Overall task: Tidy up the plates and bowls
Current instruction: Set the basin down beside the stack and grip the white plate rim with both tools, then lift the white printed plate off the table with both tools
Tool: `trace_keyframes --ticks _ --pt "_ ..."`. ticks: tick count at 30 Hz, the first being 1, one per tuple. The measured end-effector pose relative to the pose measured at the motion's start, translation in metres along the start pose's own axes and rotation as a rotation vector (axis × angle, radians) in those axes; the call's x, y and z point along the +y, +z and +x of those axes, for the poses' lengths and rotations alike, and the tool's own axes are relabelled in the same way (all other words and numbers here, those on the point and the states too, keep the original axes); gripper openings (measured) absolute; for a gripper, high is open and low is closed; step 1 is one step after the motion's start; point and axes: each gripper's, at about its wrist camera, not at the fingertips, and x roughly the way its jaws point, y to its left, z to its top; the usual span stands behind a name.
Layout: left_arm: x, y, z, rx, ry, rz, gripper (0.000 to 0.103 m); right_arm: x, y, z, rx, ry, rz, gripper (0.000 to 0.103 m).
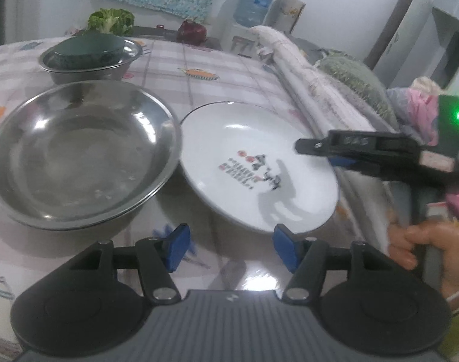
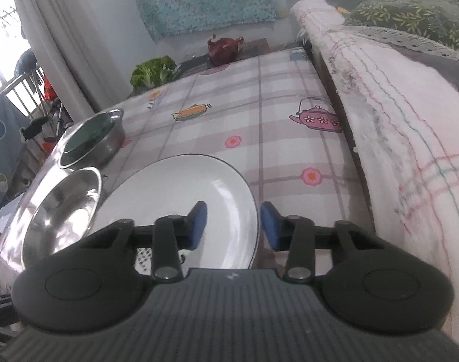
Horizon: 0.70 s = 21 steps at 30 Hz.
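A white plate [image 1: 244,138] [image 2: 181,187] with a printed centre lies on the checked tablecloth. Touching its left side stands a big steel bowl [image 1: 78,157] [image 2: 63,208]. Farther back, a smaller steel bowl [image 1: 108,72] [image 2: 108,144] holds a green bowl [image 1: 90,48] [image 2: 84,138]. My left gripper [image 1: 231,247] is open just in front of the plate's near rim, with only cloth between its blue pads. My right gripper [image 2: 234,226] [image 1: 320,154] straddles the plate's right rim. One pad is over the plate and one outside it, with a gap still showing.
A rolled blanket [image 1: 320,90] [image 2: 395,120] runs along the table's right edge, close to the plate. A lettuce [image 1: 110,21] and a dark red vegetable [image 1: 191,31] sit at the far end. A hand [image 1: 425,247] holds the right gripper's handle.
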Motion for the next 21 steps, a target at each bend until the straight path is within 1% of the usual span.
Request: trace_keyframes --ticks 3,6,9,11,15,21 --pt "-0.004 0.003 0.004 -0.014 0.008 0.003 0.06 -0.002 0.003 0.01 0.016 0.005 -0.011 0.027" --pt "-0.003 0.007 0.01 -0.001 0.008 -0.019 0.053 -0.001 0.005 0.019 0.027 0.005 -0.025 0.026" --pt "0.001 0.01 0.017 0.014 0.021 -0.056 0.046 -0.003 0.003 0.021 0.033 0.005 -0.022 0.022" --pt "0.003 0.013 0.02 0.017 0.019 -0.064 0.033 -0.004 0.002 0.02 0.032 0.009 -0.021 0.022" --pt "0.001 0.014 0.022 0.024 0.047 -0.037 0.032 -0.003 -0.002 0.015 0.043 0.001 -0.015 0.022" --pt "0.005 0.009 0.013 0.048 0.027 -0.01 0.032 0.003 -0.021 -0.006 0.059 -0.018 0.017 0.022"
